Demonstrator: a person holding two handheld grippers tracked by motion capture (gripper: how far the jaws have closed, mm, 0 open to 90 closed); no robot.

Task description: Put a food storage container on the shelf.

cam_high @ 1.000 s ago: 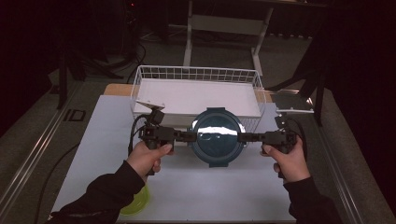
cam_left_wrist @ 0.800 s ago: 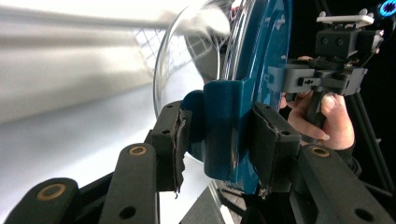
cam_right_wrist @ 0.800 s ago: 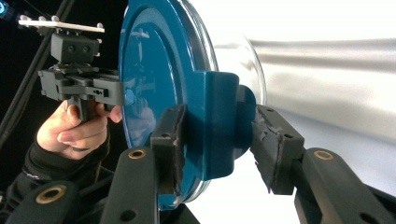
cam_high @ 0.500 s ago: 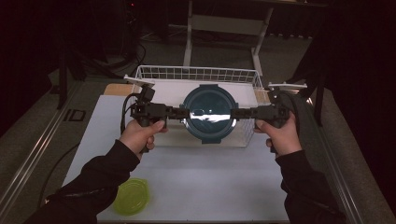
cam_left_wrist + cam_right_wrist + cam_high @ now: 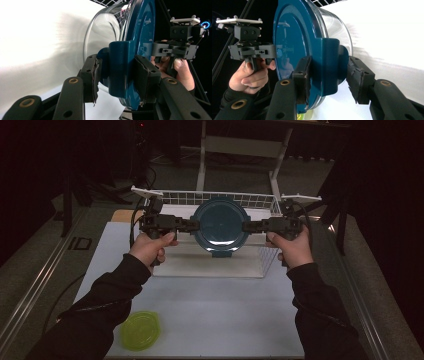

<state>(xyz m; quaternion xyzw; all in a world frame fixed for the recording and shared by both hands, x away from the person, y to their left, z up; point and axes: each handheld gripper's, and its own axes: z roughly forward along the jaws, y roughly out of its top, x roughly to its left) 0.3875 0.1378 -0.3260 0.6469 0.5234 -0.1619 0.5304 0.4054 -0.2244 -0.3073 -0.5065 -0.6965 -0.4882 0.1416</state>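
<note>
Now the lidded glass container is up off the table and riding toward the wire basket!

Both hands have carried it up and away from the person: a second ago it sat low near the middle of the white table (image 5: 210, 320), and now the glass container (image 5: 220, 224) with its teal lid (image 5: 146, 40) hangs in front of the white wire basket (image 5: 265, 202), over its near edge. Left gripper (image 5: 192, 225) pinches one teal latch tab (image 5: 120, 67), its fingers (image 5: 91, 75) pressed on either side; right gripper (image 5: 248, 226) clamps the opposite tab (image 5: 329, 67) with its fingers (image 5: 302, 75) the same way. Grip looks even and level, so the lift seems done, and lowering it into the basket looks like the next job. Yellow-green lid (image 5: 141, 330) sits near the table's front edge, untouched.
</note>
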